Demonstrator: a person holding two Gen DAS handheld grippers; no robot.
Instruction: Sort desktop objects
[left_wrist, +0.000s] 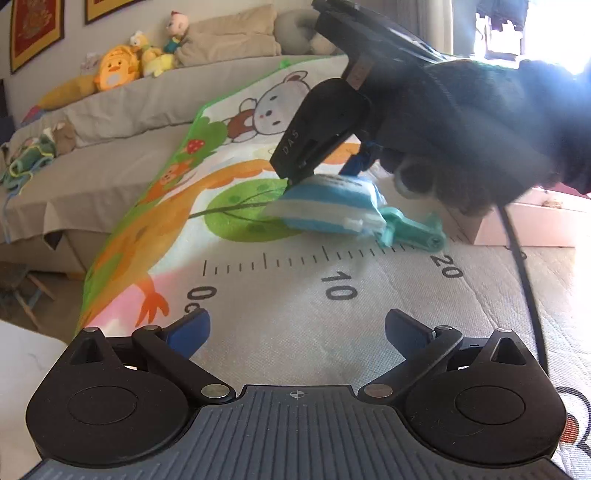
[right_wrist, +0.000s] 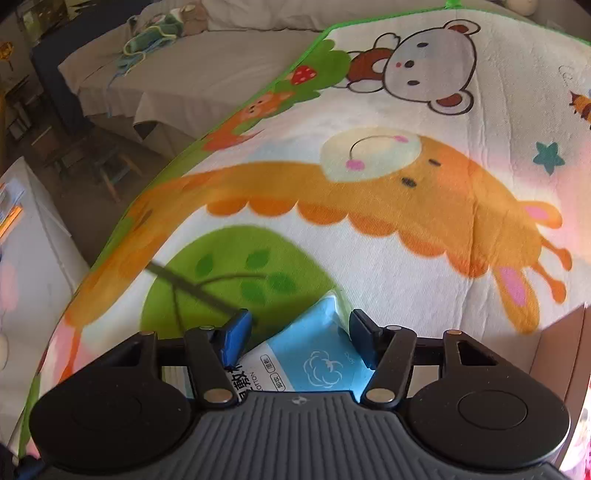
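Left tool (left_wrist: 297, 326): jaws spread as wide as I see them go, nothing between them. Beneath it I see the grey strip of the play mat (left_wrist: 295, 332) with a printed ruler scale.

Next out in the left wrist view: the blue-and-white packet (left_wrist: 325, 206) lies on the mat, on the green tree print, just past the ruler. A teal plastic clip (left_wrist: 413, 230) lies just beside the packet's right end; I cannot tell whether the two touch. A gloved hand (left_wrist: 480, 129) holds the right tool (left_wrist: 295, 181) over the packet, pointing steeply down, tip at the packet's top edge.

Right wrist view: the packet (right_wrist: 314, 354) sits between the right tool's (right_wrist: 299, 328) blue fingers (right_wrist: 236, 336). Both pads meet the packet's sides; I read the jaws as partly closed and gripping it. The packet's light-blue face shows a cloud-shaped drawing and printed text. The packet's far tip lies over the green tree print on the mat (right_wrist: 406, 236).

Beyond: giraffe and bear prints on the mat. A pale box edge (left_wrist: 524, 225) lies to the right of the clip.

Farthest: a sofa (left_wrist: 129, 107) under a beige cover, with plush toys (left_wrist: 118, 68) and cushions (left_wrist: 232, 37) along its back. Framed pictures (left_wrist: 35, 33) hang on the wall above.
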